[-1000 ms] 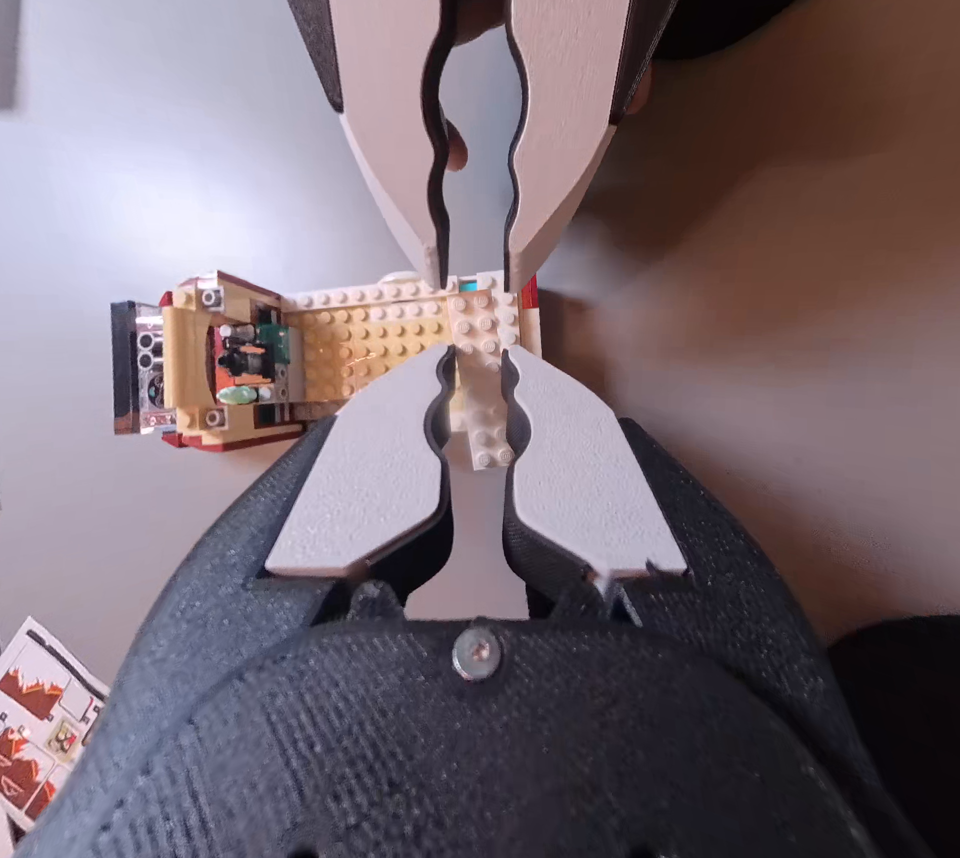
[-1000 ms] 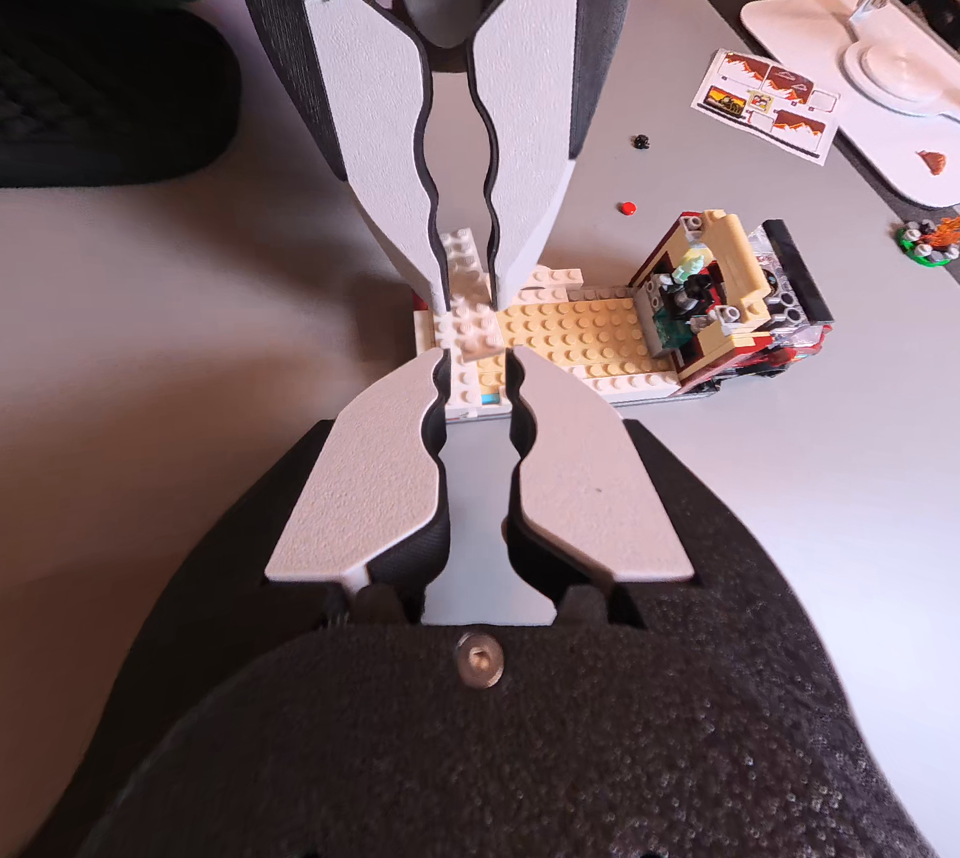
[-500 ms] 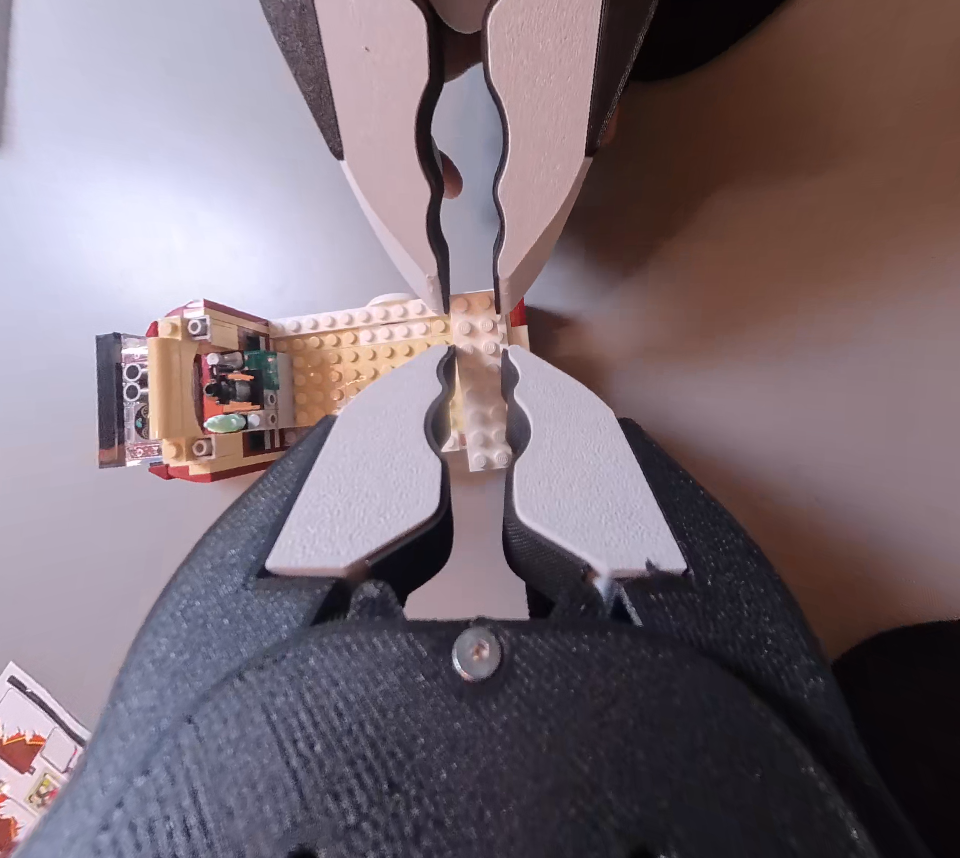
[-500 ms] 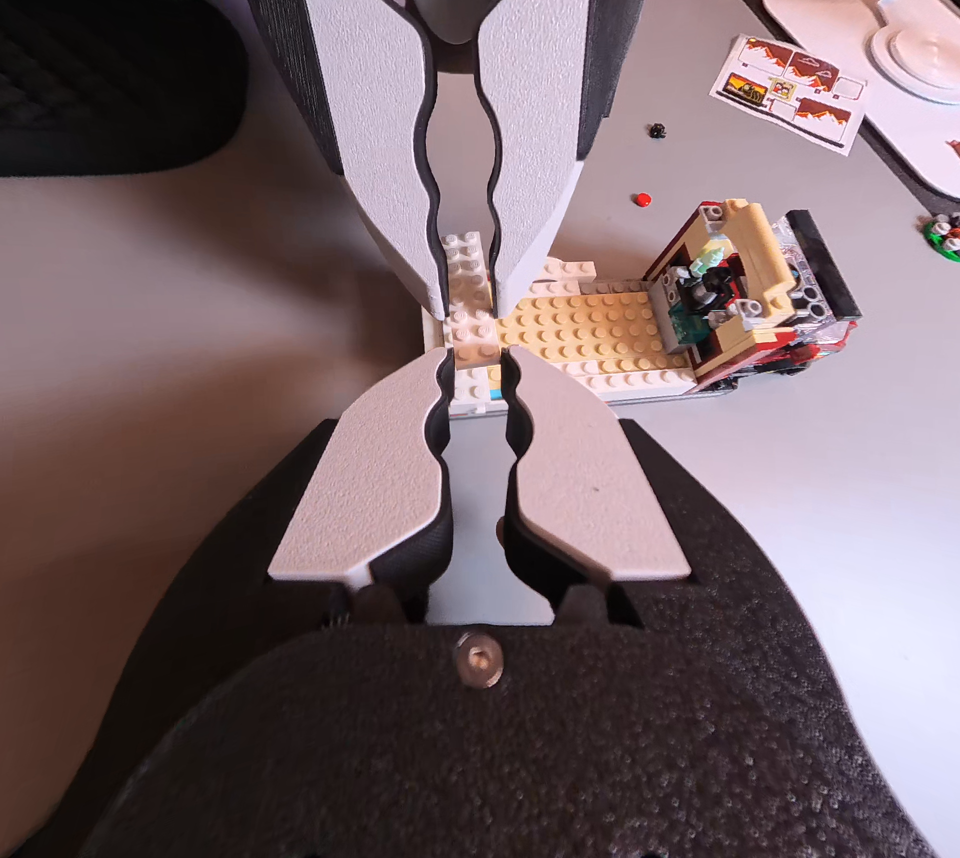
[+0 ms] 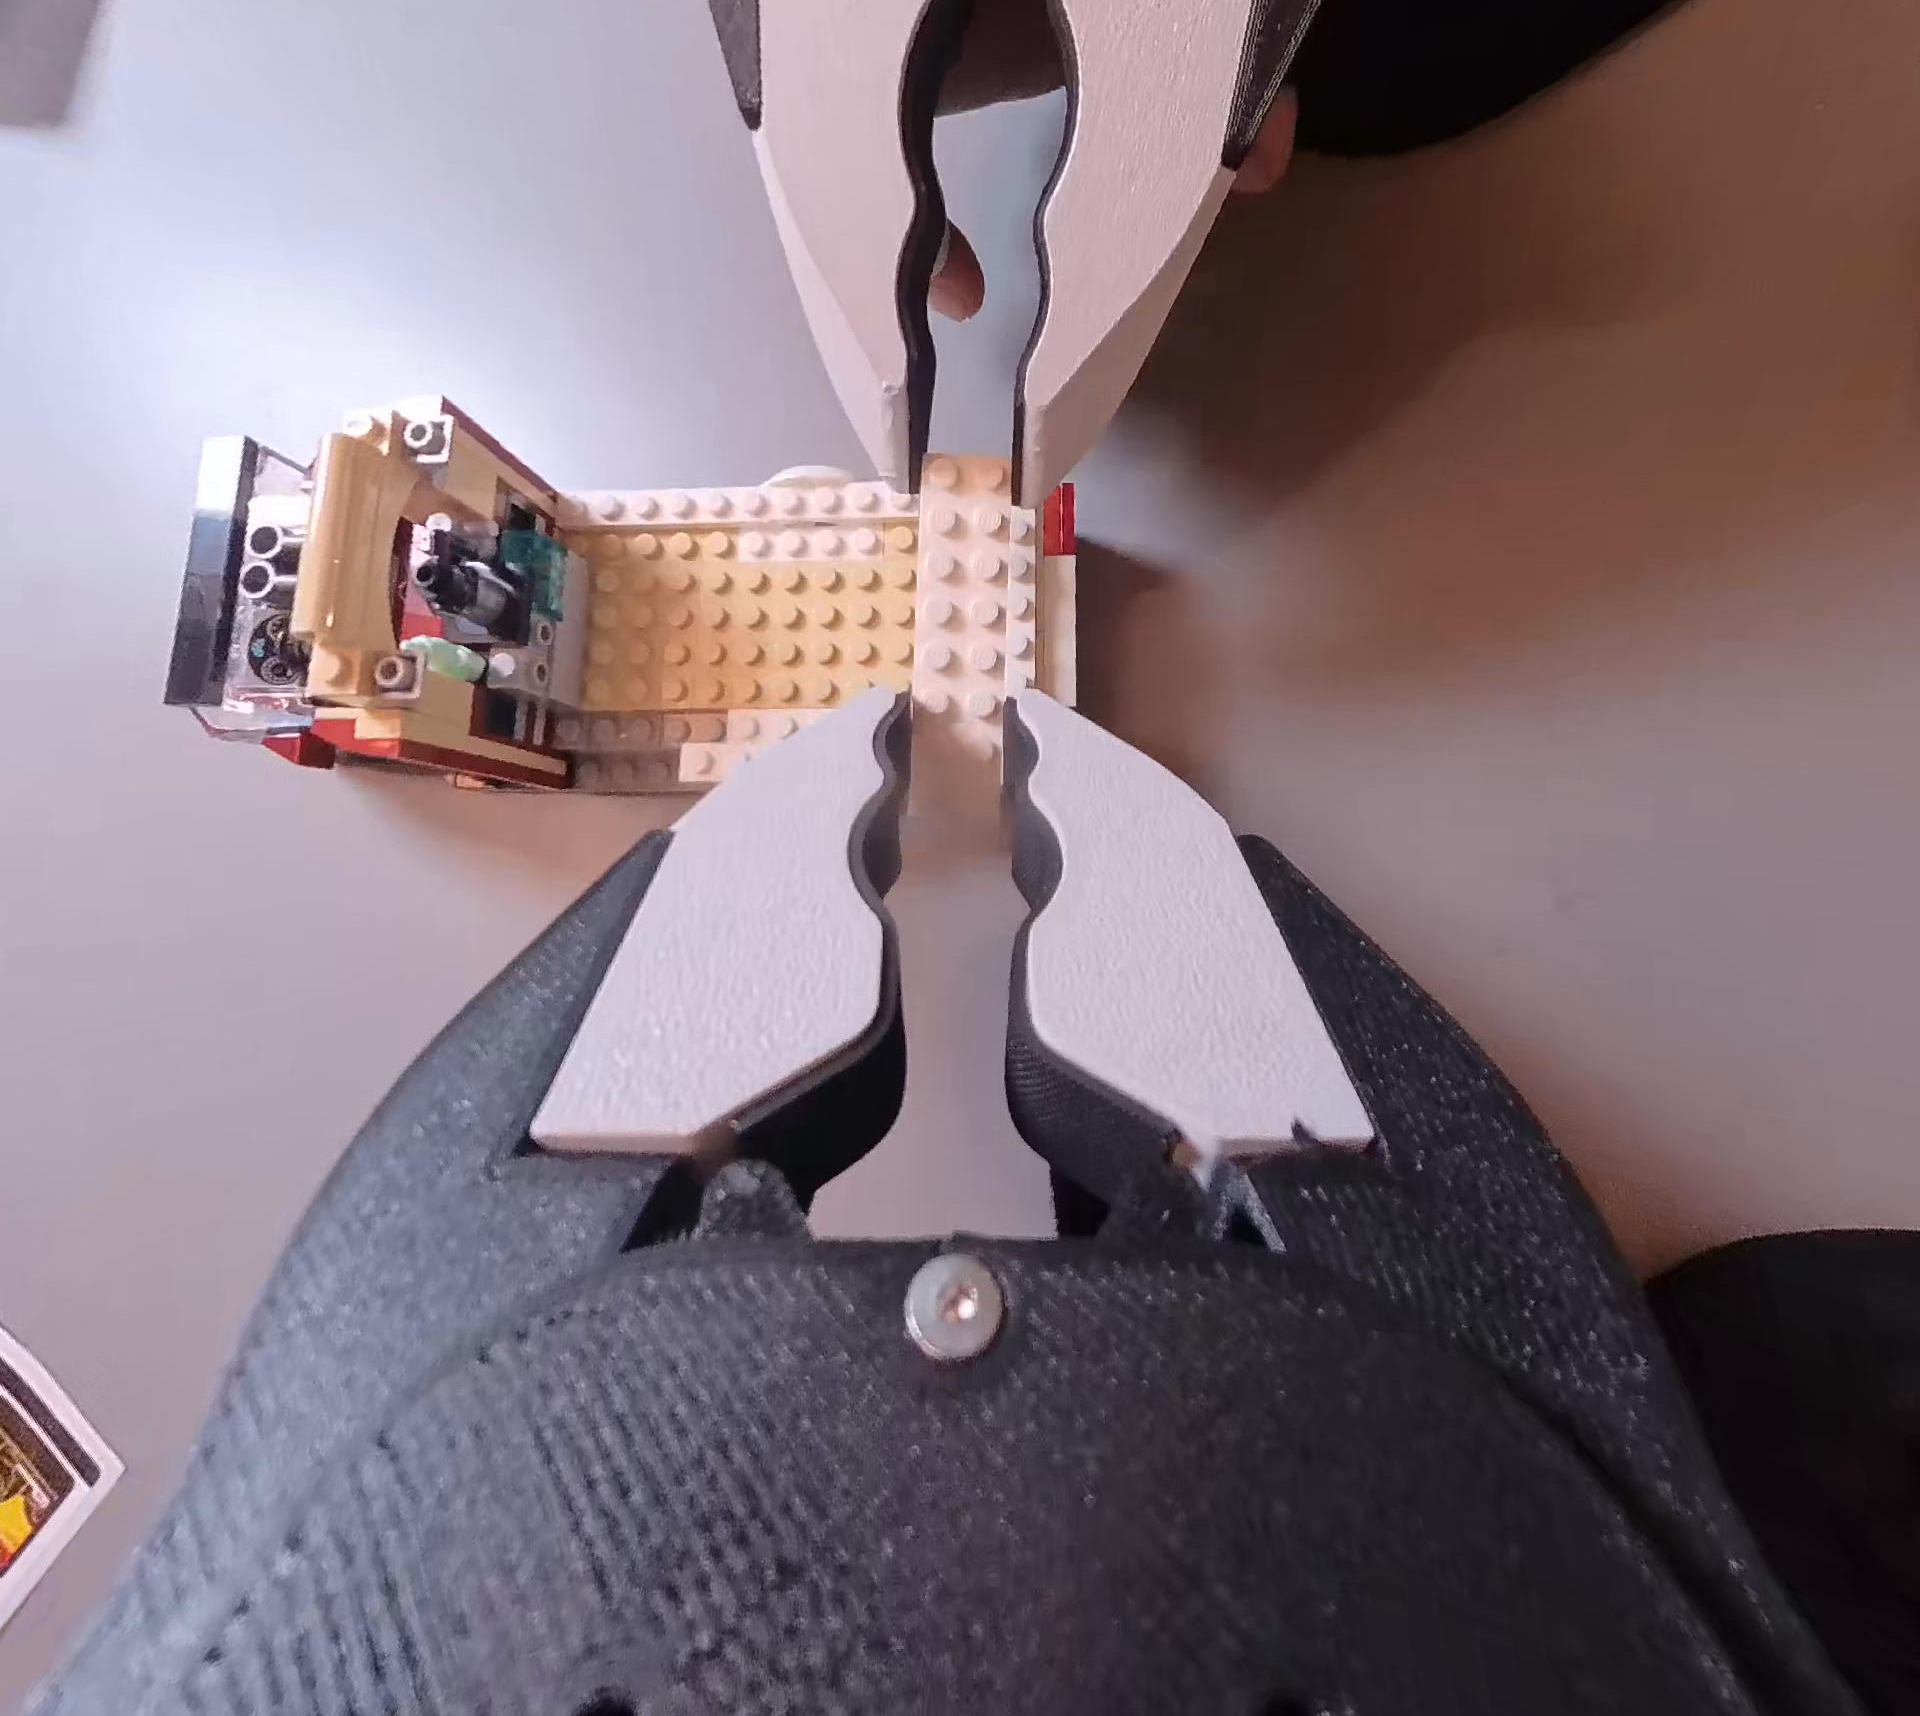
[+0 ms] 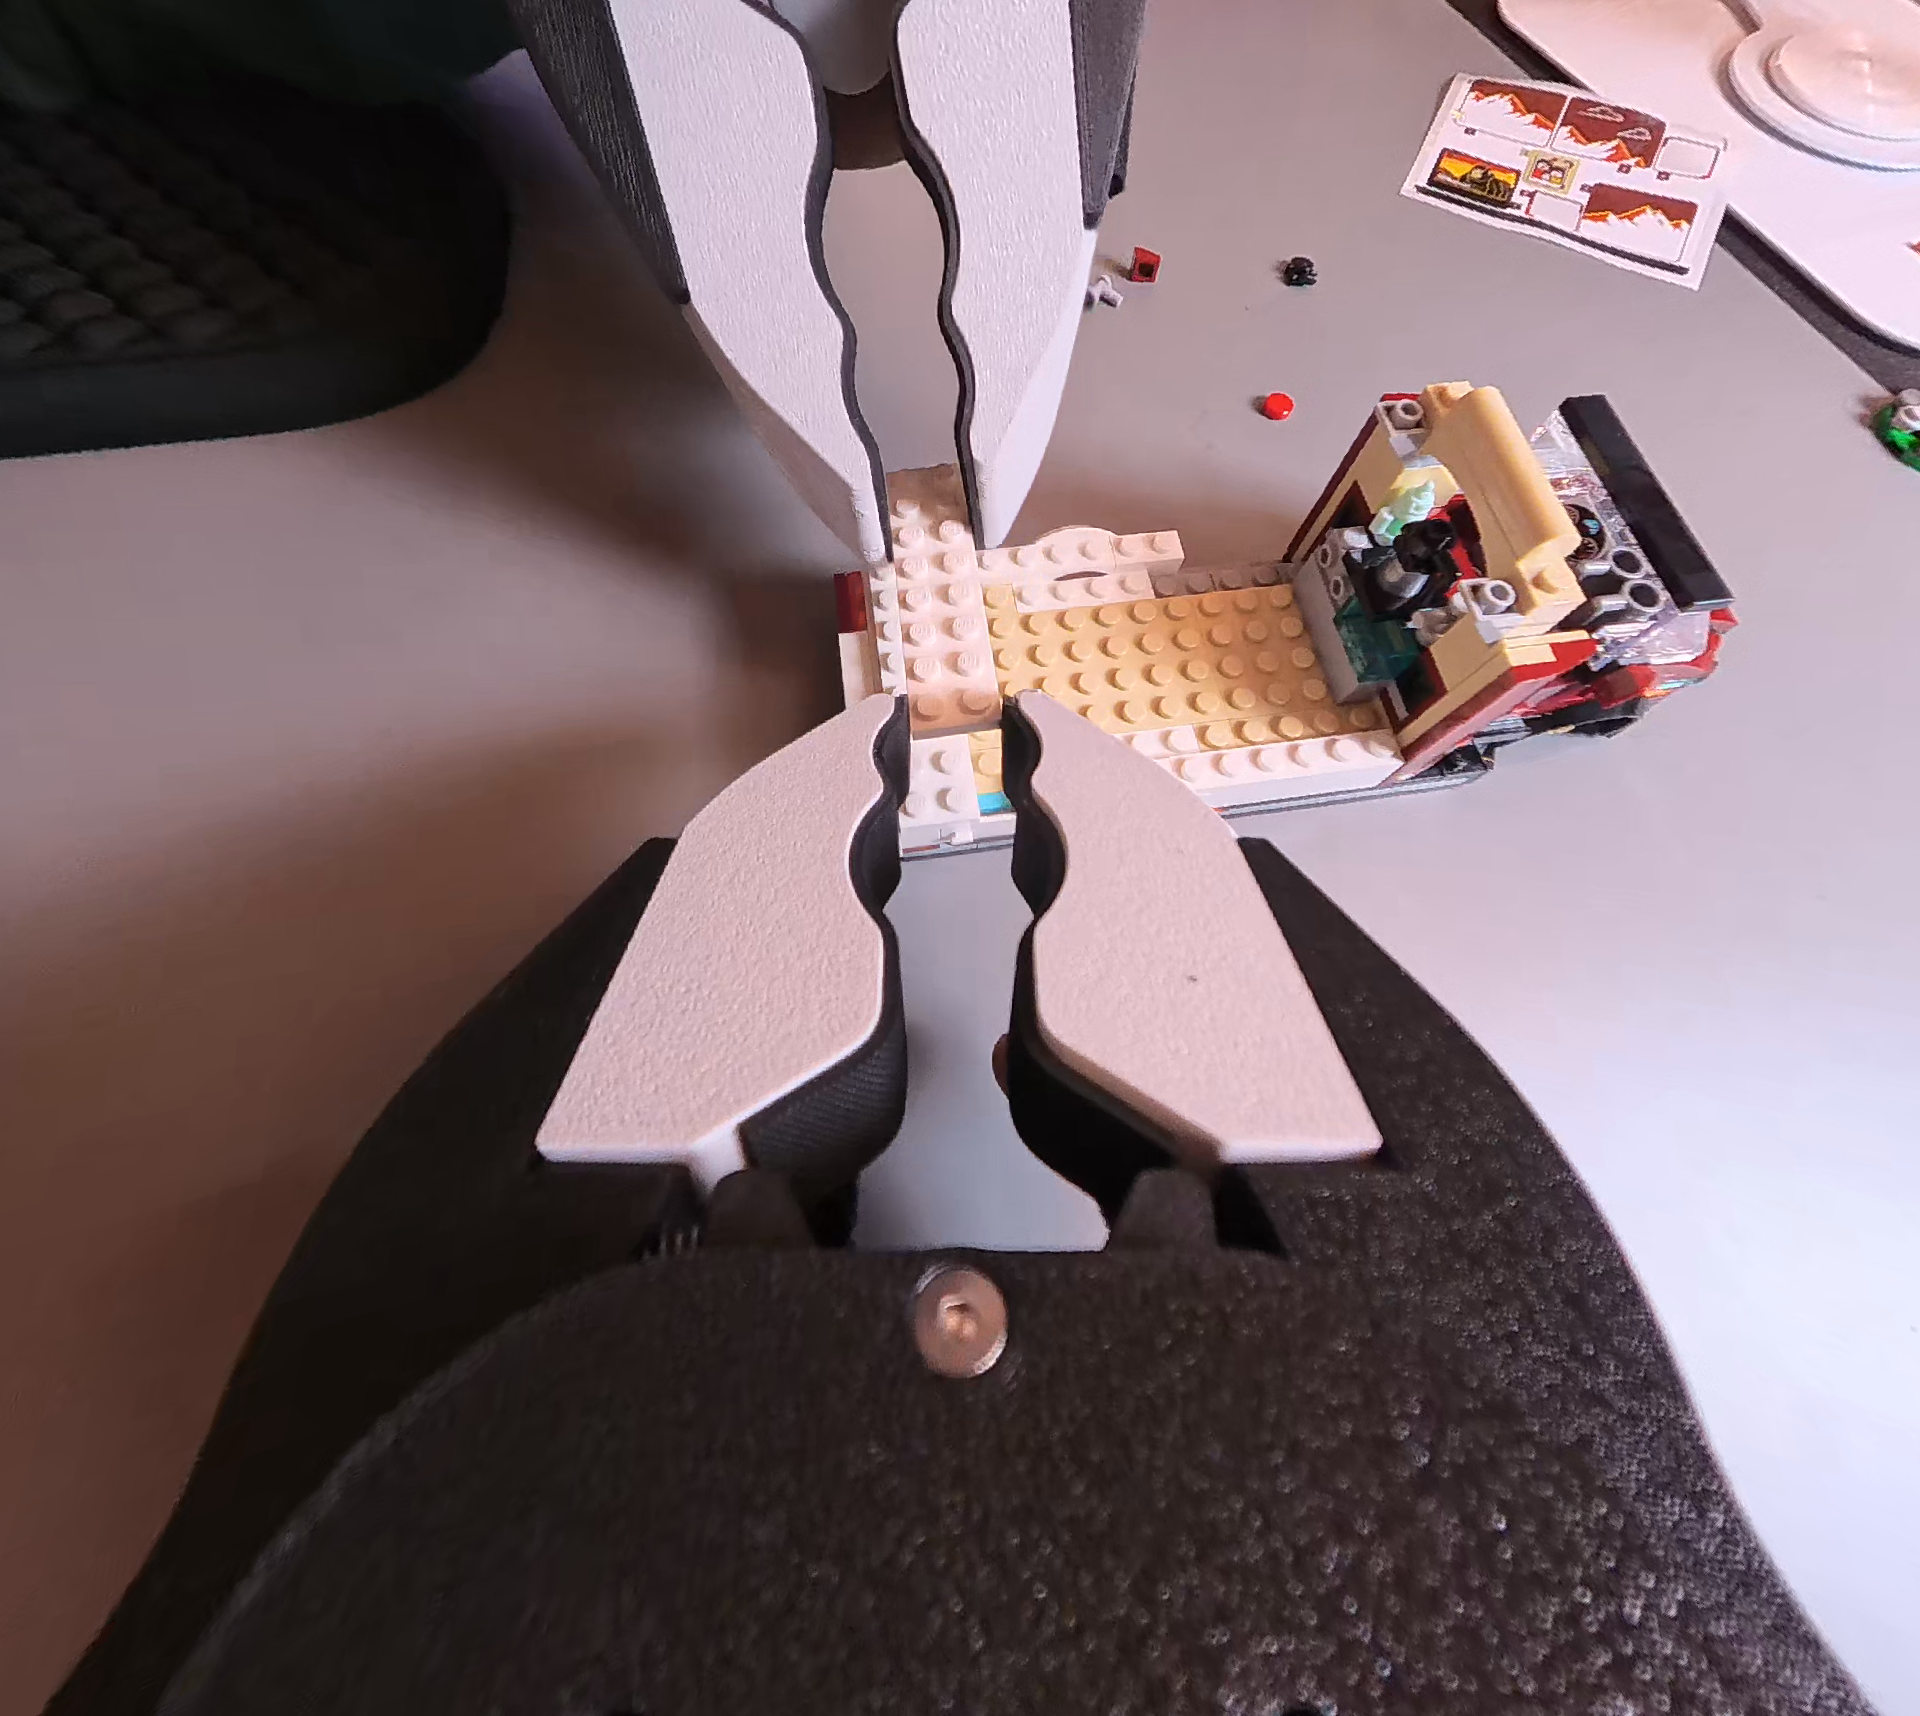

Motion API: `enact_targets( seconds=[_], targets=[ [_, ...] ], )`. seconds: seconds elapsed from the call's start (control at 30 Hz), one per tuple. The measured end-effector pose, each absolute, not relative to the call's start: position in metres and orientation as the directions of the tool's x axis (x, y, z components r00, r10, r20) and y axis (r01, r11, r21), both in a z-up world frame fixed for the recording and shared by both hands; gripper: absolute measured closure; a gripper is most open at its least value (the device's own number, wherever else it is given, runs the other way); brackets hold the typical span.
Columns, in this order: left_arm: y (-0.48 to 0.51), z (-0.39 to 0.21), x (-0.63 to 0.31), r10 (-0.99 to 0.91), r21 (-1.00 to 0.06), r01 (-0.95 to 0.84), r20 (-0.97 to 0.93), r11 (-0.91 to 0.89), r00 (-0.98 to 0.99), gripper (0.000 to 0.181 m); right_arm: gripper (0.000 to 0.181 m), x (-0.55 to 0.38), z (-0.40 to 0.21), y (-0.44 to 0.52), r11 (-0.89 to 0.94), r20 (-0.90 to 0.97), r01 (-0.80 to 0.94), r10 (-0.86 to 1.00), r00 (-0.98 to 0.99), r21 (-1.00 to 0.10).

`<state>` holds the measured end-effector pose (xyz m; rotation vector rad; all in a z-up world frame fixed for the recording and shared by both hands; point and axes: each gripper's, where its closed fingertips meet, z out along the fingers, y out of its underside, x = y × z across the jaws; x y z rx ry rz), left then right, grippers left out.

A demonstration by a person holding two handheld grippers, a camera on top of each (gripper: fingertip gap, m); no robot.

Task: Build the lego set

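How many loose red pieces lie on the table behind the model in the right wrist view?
2: a round red stud just behind the model, and a small red block farther back. More may be hidden.

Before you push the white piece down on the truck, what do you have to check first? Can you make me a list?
1. White plate held at both ends: ok. The left gripper and right gripper each pinch one end.
2. Plate lined up with the back edge of the truck: looks ok in both views.
3. Plate pressed fully onto the studs: cannot tell; no side view shows the gap.
4. Truck sitting flat on the table: ok.
5. Loose bits out of the way: ok. The small red piece and sticker sheet lie apart from the truck.
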<state>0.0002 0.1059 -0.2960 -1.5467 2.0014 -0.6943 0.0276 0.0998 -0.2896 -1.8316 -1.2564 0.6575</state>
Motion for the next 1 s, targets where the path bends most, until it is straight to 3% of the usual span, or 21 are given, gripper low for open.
enact_targets(
  seconds=[1.0],
  targets=[
    [0.076, -0.304, -0.014, -0.961, -0.686, -0.702, 0.014, 0.192, -0.277, 0.165, 0.165, 0.02, -0.309, 0.067, -0.177, -0.036, 0.611, 0.971, 0.237, -0.772]
  ],
)
